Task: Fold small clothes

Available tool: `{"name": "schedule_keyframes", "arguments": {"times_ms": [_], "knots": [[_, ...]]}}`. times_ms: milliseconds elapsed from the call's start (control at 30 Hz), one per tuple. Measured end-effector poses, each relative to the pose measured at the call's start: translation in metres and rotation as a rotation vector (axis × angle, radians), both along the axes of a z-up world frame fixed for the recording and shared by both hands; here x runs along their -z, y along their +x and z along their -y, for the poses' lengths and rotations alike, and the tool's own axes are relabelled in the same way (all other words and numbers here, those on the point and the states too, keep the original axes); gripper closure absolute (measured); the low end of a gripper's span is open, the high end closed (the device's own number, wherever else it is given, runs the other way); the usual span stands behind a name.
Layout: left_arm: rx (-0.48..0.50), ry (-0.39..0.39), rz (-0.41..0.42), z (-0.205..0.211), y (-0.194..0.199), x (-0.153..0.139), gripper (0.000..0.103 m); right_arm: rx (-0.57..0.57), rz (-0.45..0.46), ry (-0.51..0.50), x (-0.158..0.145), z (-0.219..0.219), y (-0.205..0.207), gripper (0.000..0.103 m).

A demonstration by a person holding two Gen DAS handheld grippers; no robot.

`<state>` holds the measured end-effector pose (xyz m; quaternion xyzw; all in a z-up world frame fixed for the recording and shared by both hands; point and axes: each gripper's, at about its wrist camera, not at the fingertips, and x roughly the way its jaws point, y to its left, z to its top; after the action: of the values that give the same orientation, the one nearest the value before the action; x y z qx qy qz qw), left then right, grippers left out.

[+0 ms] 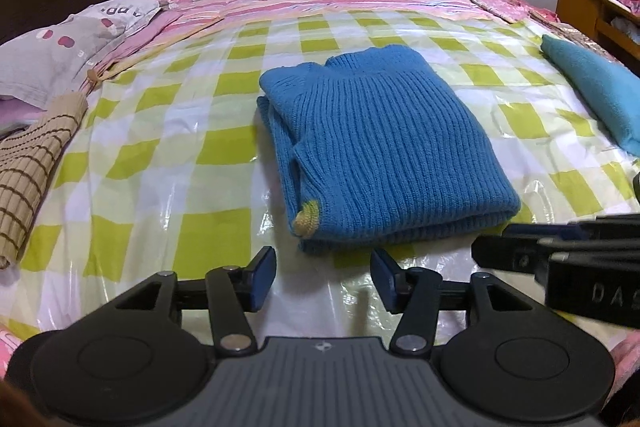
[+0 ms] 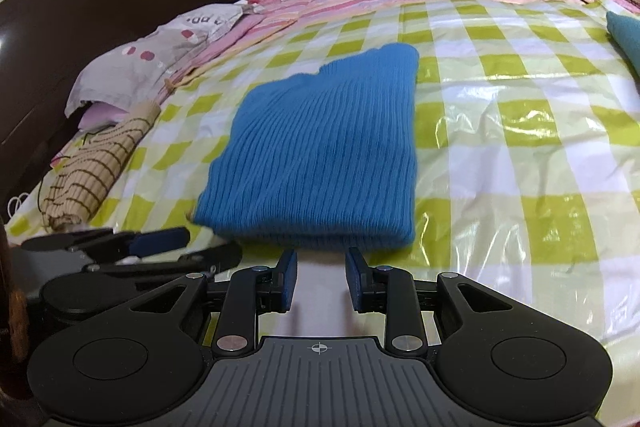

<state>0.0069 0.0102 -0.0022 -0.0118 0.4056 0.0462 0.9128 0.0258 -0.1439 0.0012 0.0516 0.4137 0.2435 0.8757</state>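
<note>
A blue ribbed sweater (image 1: pixel 380 147) lies folded into a thick rectangle on the green-checked plastic sheet (image 1: pixel 160 155) that covers the bed. A small yellow patch shows at its near left corner. My left gripper (image 1: pixel 324 267) hovers just short of the sweater's near edge, open, with nothing between its blue pads. In the right wrist view the same sweater (image 2: pixel 320 155) fills the middle. My right gripper (image 2: pixel 322 259) is open at its near fold, pads just short of the knit and holding nothing. The other tool's fingers (image 2: pixel 160 241) show at the left.
A teal folded cloth (image 1: pixel 592 95) lies at the right side of the bed. A beige striped garment (image 1: pixel 32 163) and a pillow (image 1: pixel 60 47) lie at the left by the dark headboard (image 2: pixel 80 7). A wooden cabinet (image 1: pixel 580 3) stands beyond the right edge.
</note>
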Motion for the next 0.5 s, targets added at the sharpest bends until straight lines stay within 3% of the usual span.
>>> {"name": "schedule_keyframes", "arguments": {"times_ms": [133, 500], "knots": [[0.001, -0.022, 0.000, -0.0002, -0.0021, -0.0004, 0.039, 0.012, -0.006, -0.009, 0.0035, 0.0014, -0.0038, 0.074], [0.010, 0.009, 0.001, 0.0074, -0.0049, -0.0008, 0.031, 0.027, -0.014, -0.024, 0.0095, 0.0026, -0.0059, 0.069]]}}
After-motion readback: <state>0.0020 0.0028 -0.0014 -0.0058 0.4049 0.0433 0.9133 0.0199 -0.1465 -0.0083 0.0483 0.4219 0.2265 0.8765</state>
